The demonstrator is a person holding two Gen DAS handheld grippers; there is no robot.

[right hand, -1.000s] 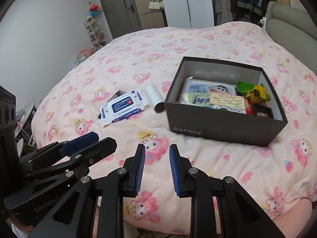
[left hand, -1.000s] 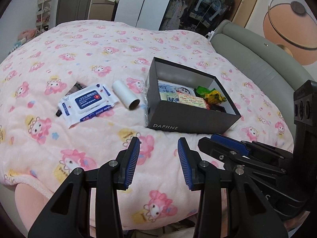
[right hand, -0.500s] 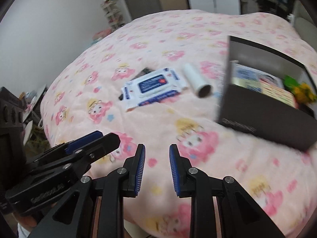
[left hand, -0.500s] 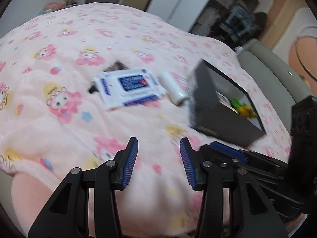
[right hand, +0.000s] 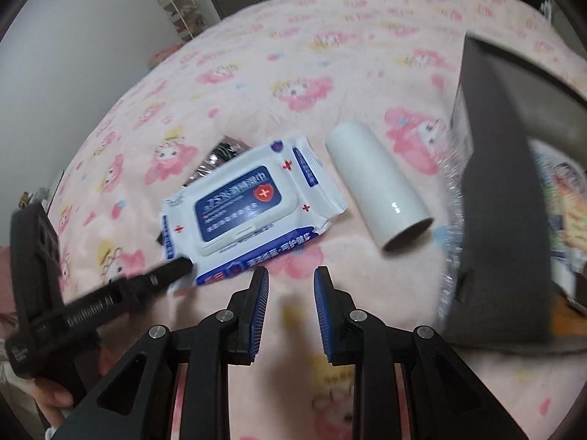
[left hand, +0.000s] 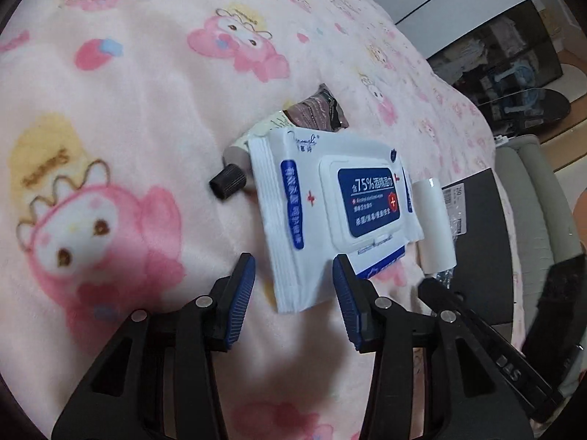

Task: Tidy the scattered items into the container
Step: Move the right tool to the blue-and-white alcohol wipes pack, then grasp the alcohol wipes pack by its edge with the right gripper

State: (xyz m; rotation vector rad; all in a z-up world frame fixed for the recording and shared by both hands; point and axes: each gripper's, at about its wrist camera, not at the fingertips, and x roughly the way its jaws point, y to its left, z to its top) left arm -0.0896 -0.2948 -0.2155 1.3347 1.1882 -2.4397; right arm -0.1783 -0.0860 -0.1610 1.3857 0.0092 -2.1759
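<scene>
A white and blue wet-wipes pack [left hand: 330, 209] lies on the pink bed cover; it also shows in the right wrist view [right hand: 245, 212]. My left gripper [left hand: 293, 278] is open with its jaws on either side of the pack's near end, not closed on it. A white roll [left hand: 434, 220] lies just right of the pack, next to the dark box [left hand: 477, 242]. In the right wrist view the roll [right hand: 378, 190] lies ahead of my right gripper [right hand: 290, 293], which is open and empty. A tube with a black cap [left hand: 227, 179] and a dark sachet [left hand: 319, 110] lie partly under the pack.
The dark box [right hand: 502, 220] stands at the right with packets inside. The pink patterned bed cover [right hand: 293, 73] spreads all around. A grey headboard [left hand: 528, 190] is behind the box. Wardrobes and a shelf stand at the far end of the room.
Both grippers have moved forward and down toward the bed. The left one now straddles the near end of the wipes pack. The right one is close in front of the roll.
</scene>
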